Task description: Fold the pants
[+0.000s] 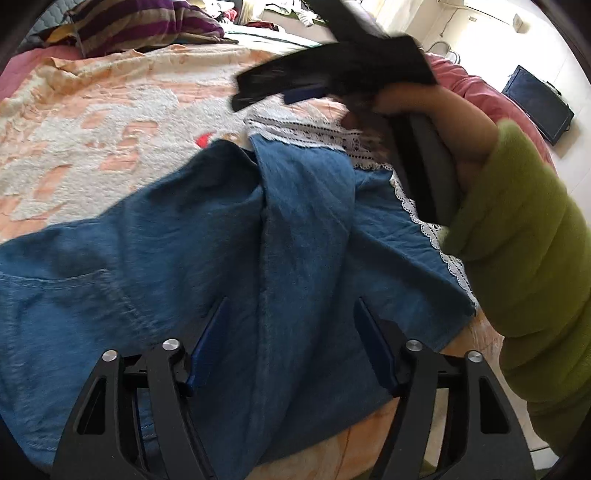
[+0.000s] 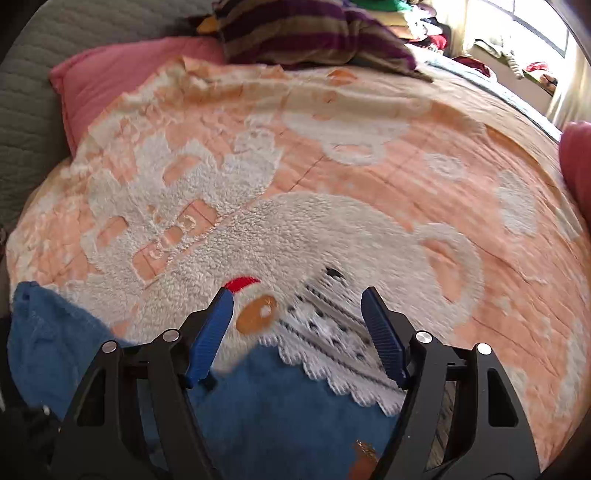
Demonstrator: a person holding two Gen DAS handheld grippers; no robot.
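Blue denim pants (image 1: 184, 258) with white lace hems (image 1: 314, 134) lie spread on the bed, one leg folded over the other. My left gripper (image 1: 291, 306) is open just above the denim, holding nothing. In the left wrist view the right gripper (image 1: 332, 74) hovers over the far lace hem, held by a hand in a green sleeve (image 1: 517, 251). In the right wrist view my right gripper (image 2: 299, 291) is open and empty above the lace hem (image 2: 332, 350) and the blue leg (image 2: 277, 413).
The bed is covered by an orange and white fleece blanket (image 2: 332, 166). A pink pillow (image 2: 122, 70) and a striped purple cloth (image 2: 295, 33) lie at the far end. A dark screen (image 1: 535, 103) stands on the floor at right.
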